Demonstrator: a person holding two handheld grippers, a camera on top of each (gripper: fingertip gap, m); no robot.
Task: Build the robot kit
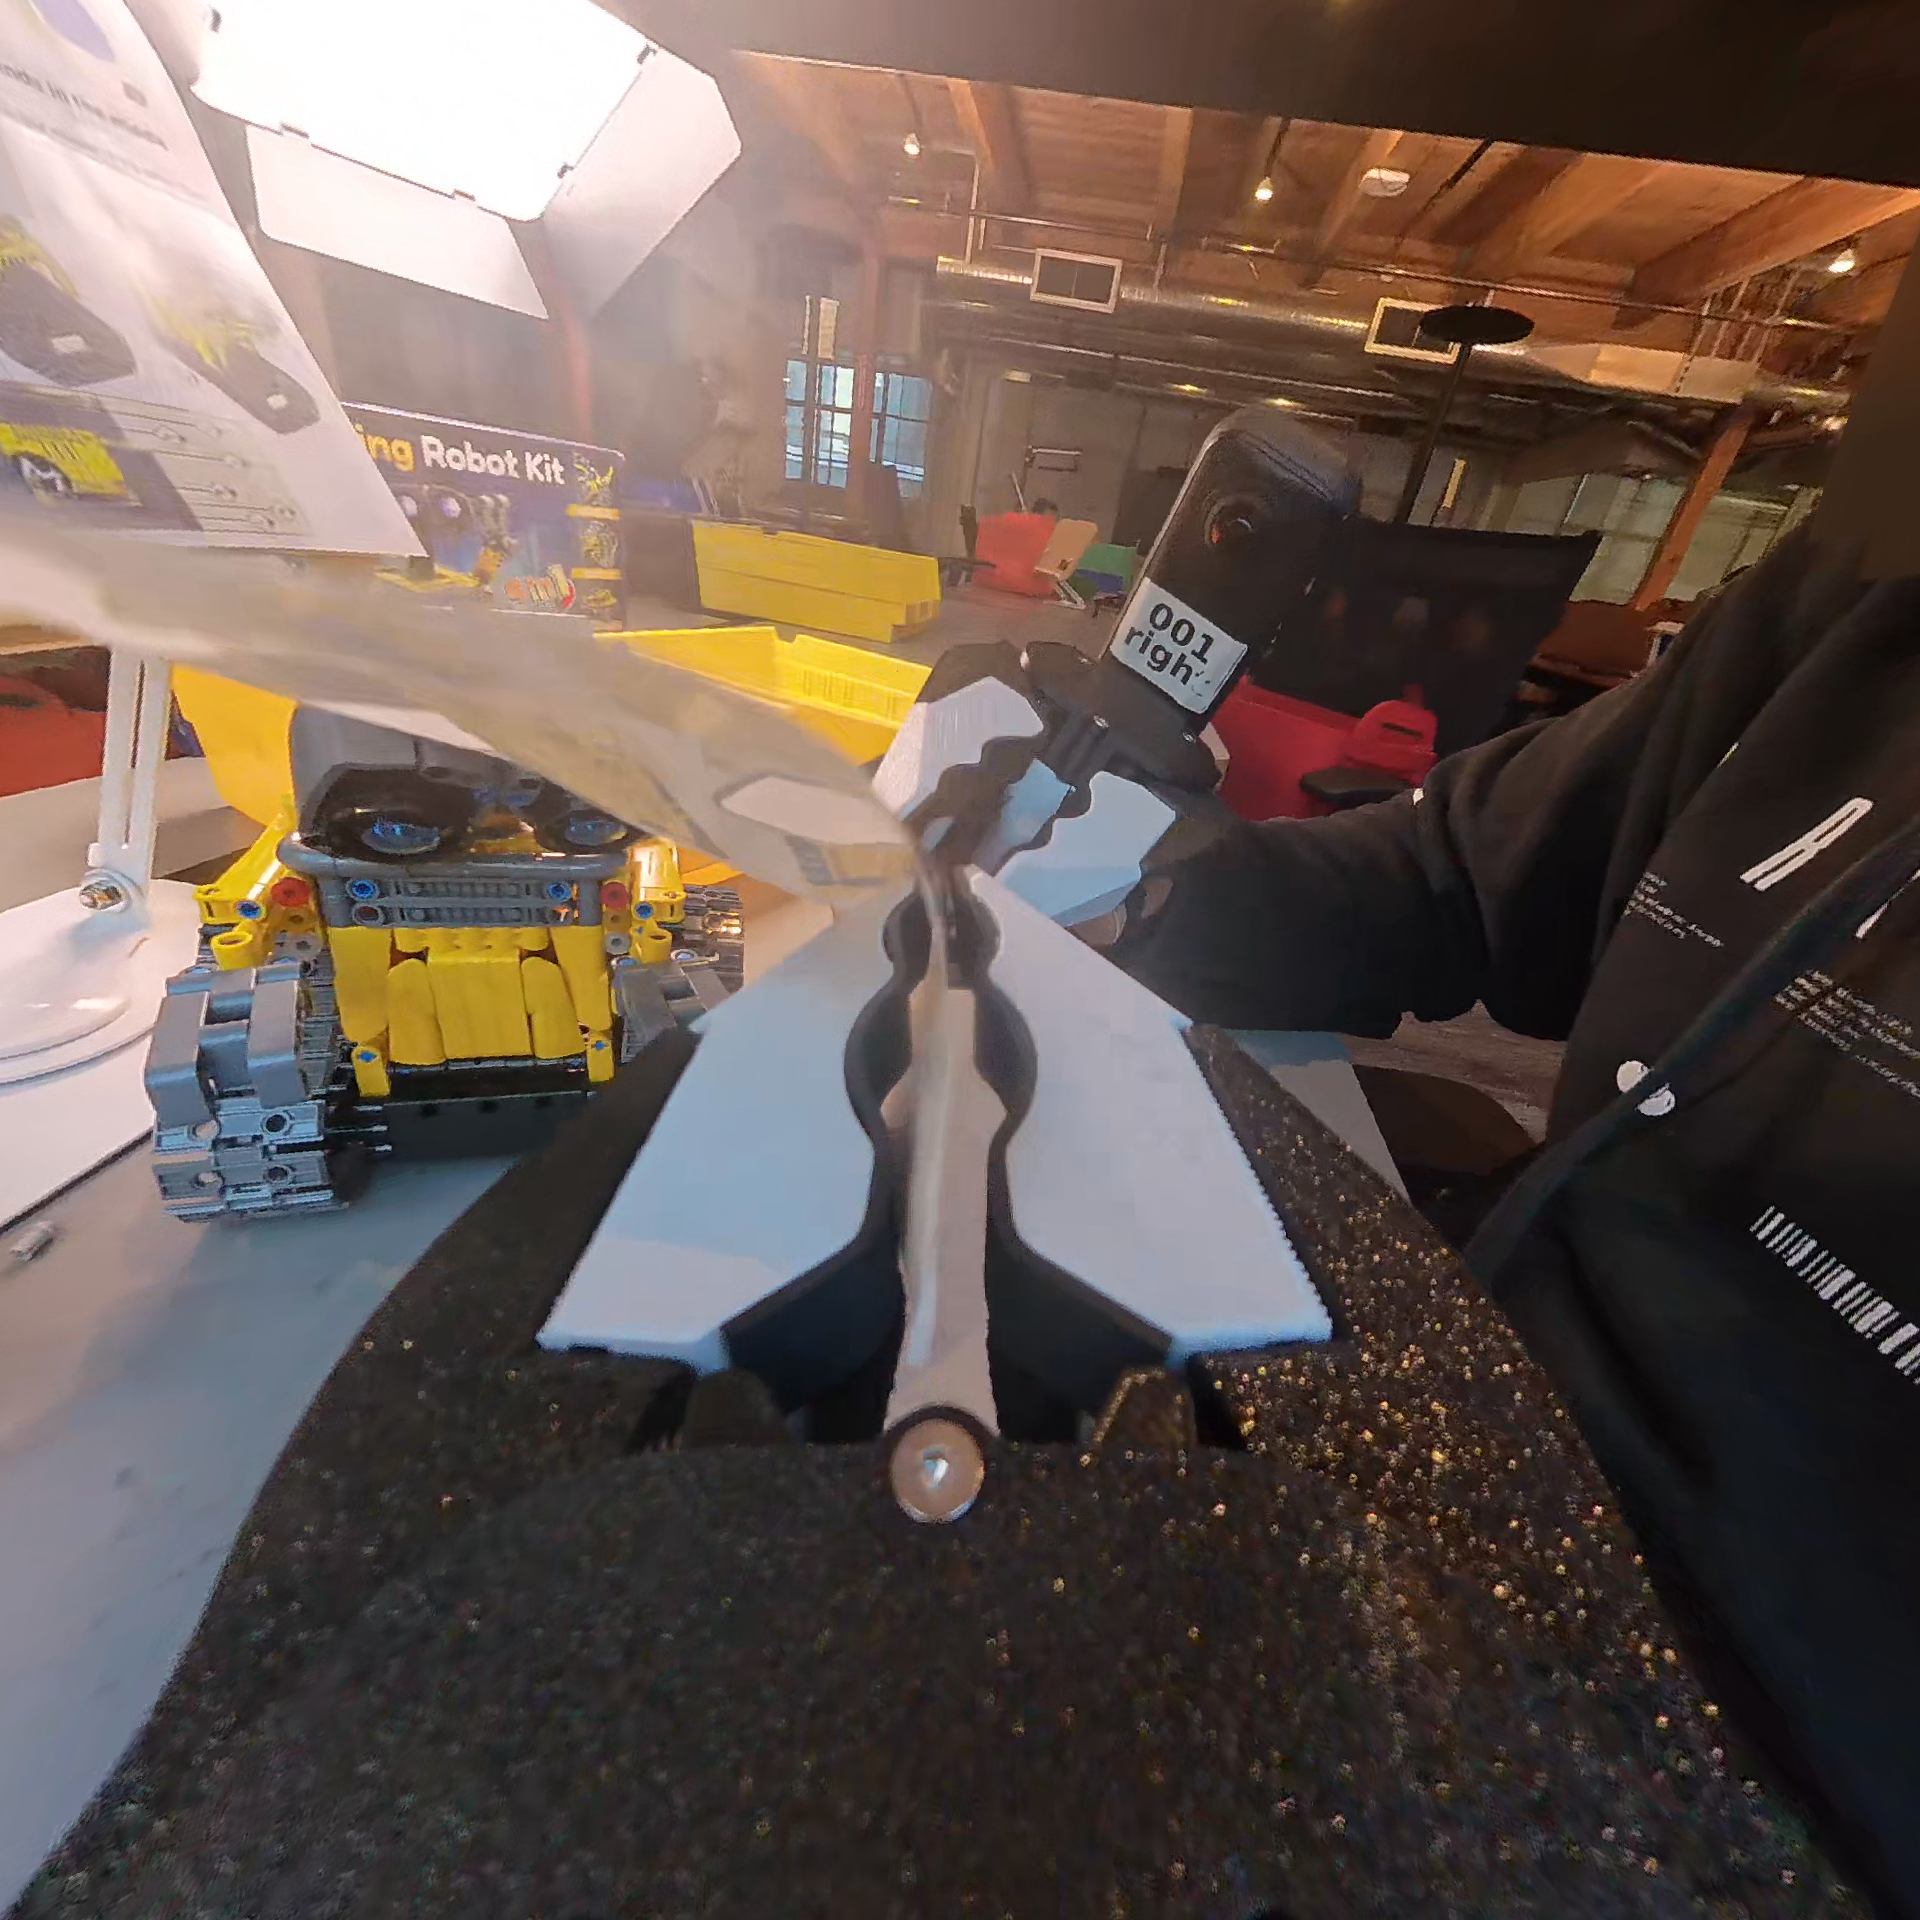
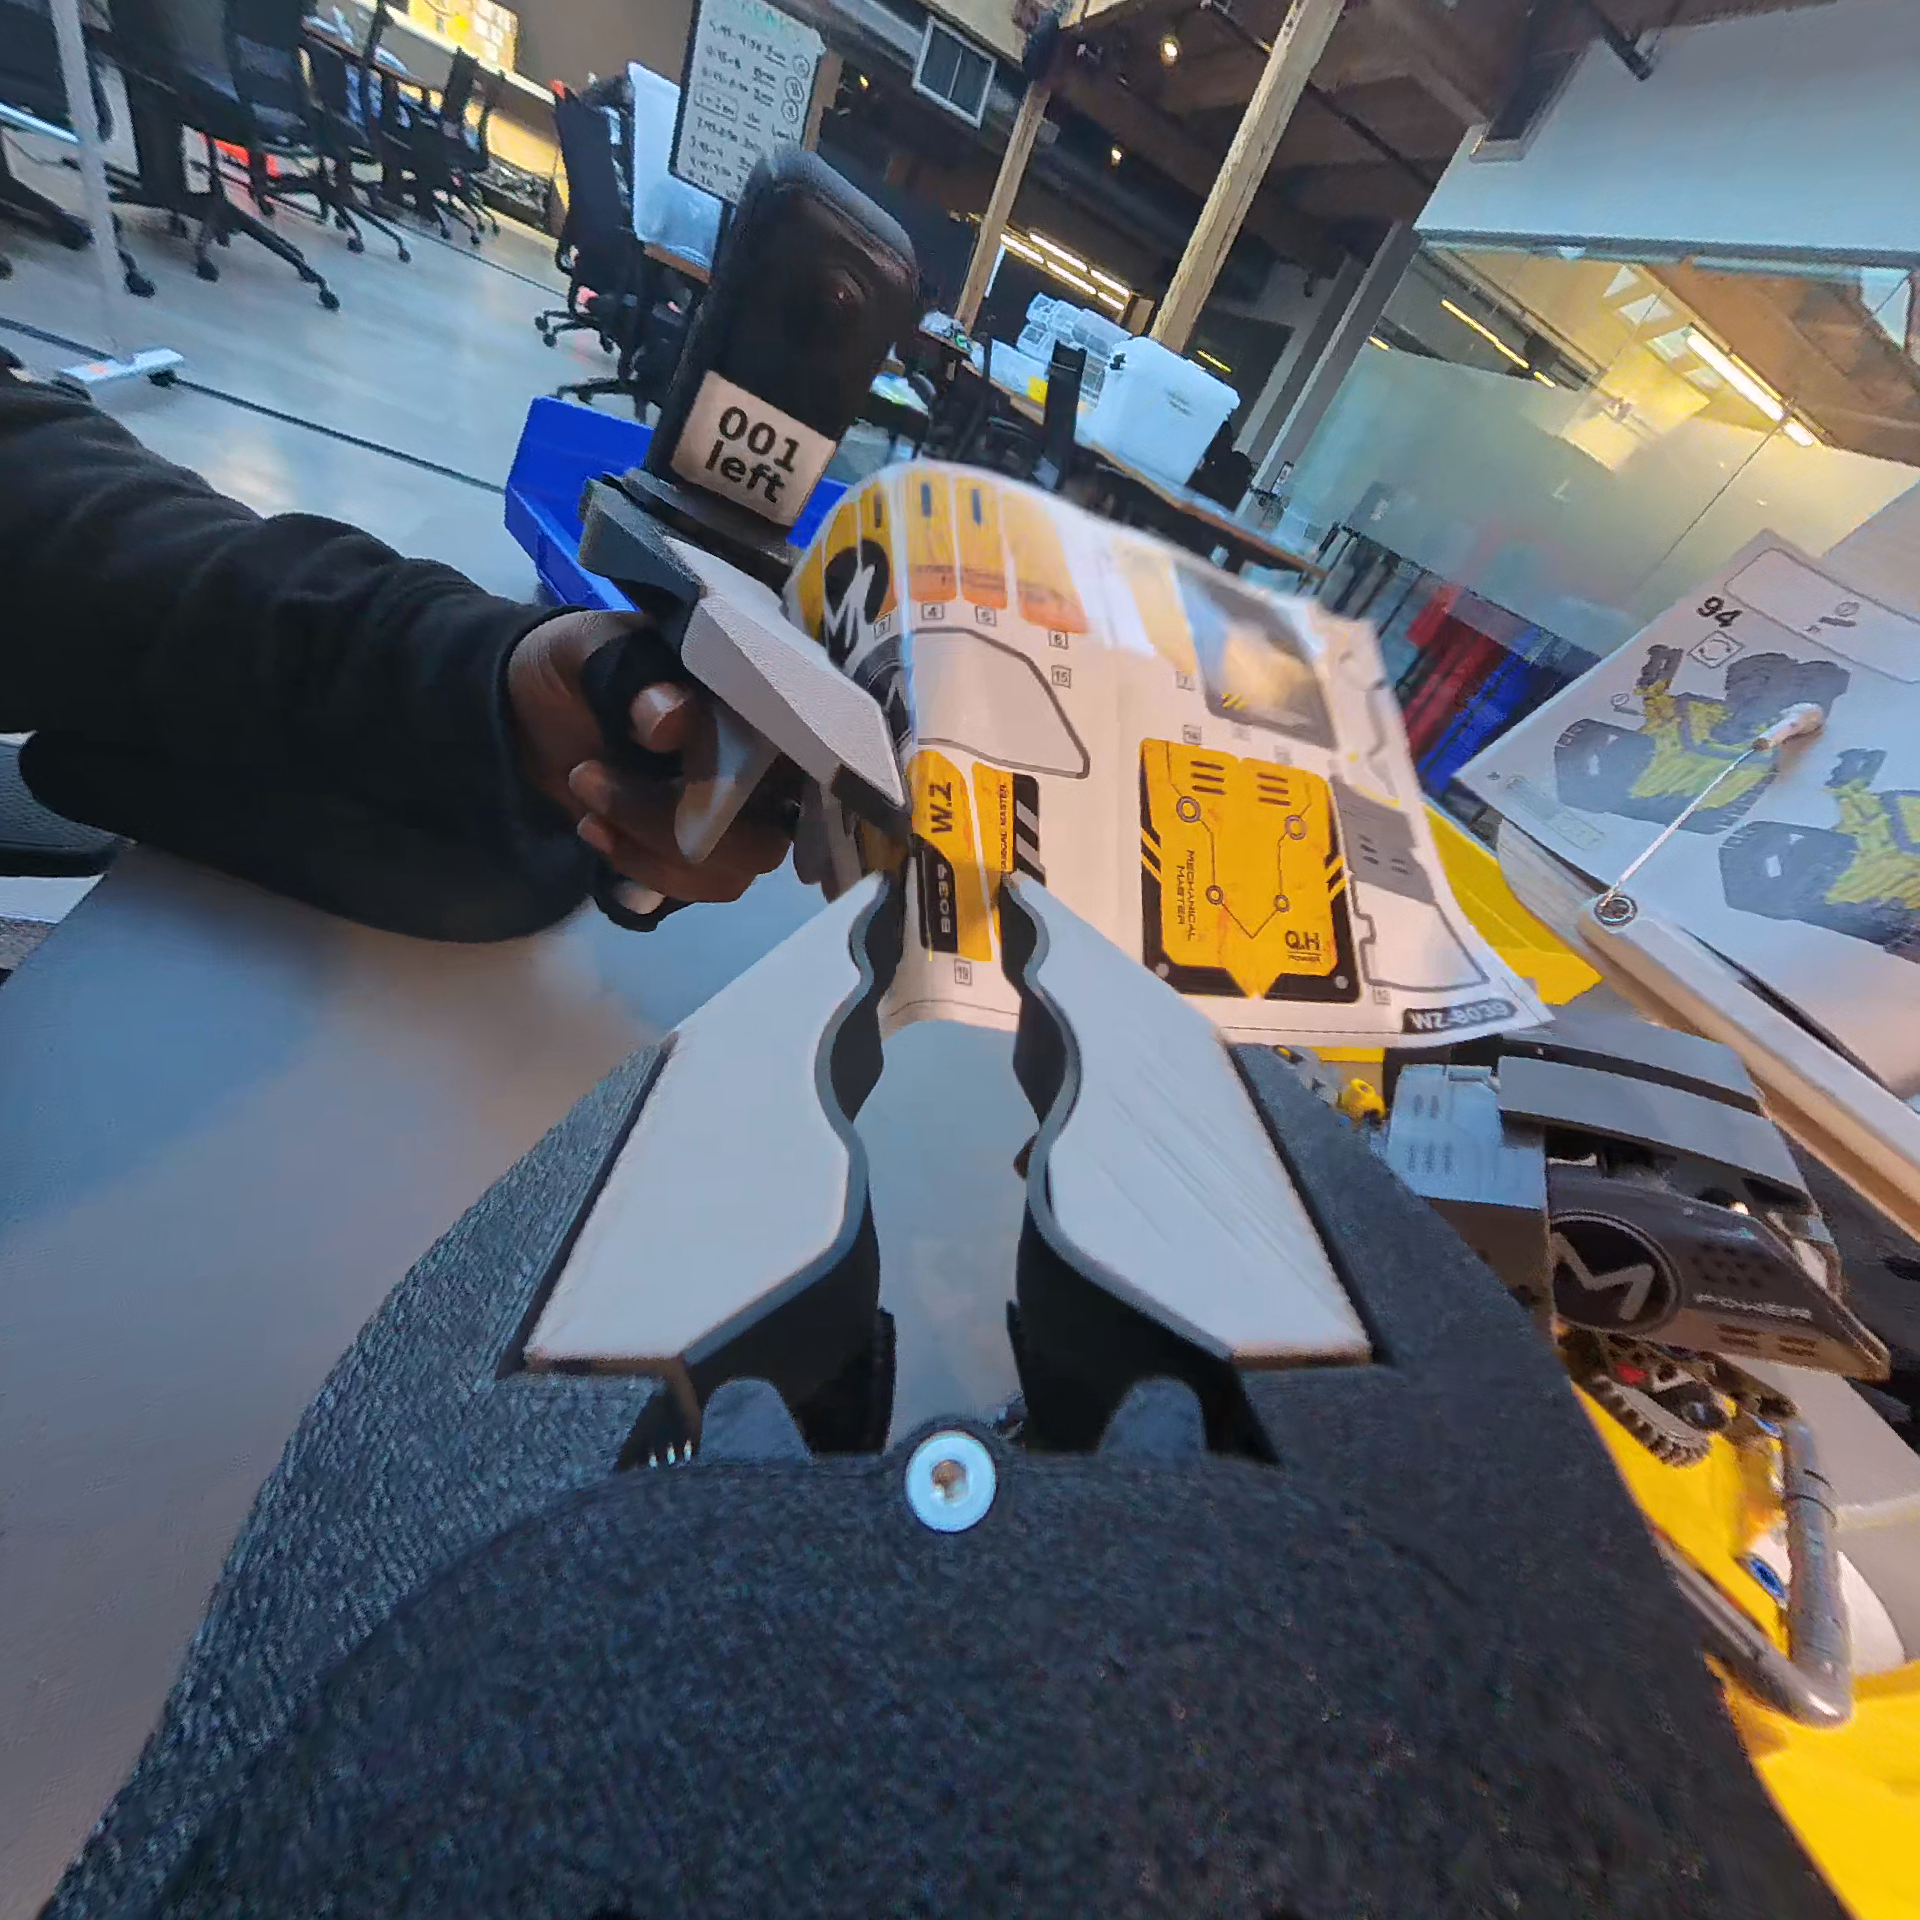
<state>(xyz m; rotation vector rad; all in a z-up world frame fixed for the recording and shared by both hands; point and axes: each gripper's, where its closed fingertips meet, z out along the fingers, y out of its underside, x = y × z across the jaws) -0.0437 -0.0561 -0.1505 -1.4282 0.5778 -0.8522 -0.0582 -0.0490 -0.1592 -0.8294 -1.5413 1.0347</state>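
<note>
A sticker sheet (image 2: 1195,779) with yellow, black and grey decals hangs in the air, curved. My left gripper (image 1: 935,894) is shut on the sheet's edge, and the sheet (image 1: 520,675) runs edge-on between its fingers. In the right wrist view the left gripper (image 2: 831,748) grips the sheet's left side. My right gripper (image 2: 948,888) is narrowly open, its tips on either side of a yellow strip decal at the sheet's lower left. It also shows in the left wrist view (image 1: 987,790), right at my left gripper's tips.
A yellow, grey and black brick-built robot (image 1: 457,935) stands on the grey table, also in the right wrist view (image 2: 1662,1299). An instruction booklet (image 2: 1745,769) rests on a white stand (image 1: 62,935). A yellow bin (image 1: 810,675) and a kit box (image 1: 520,520) sit behind. My left and right fingertips are right by each other.
</note>
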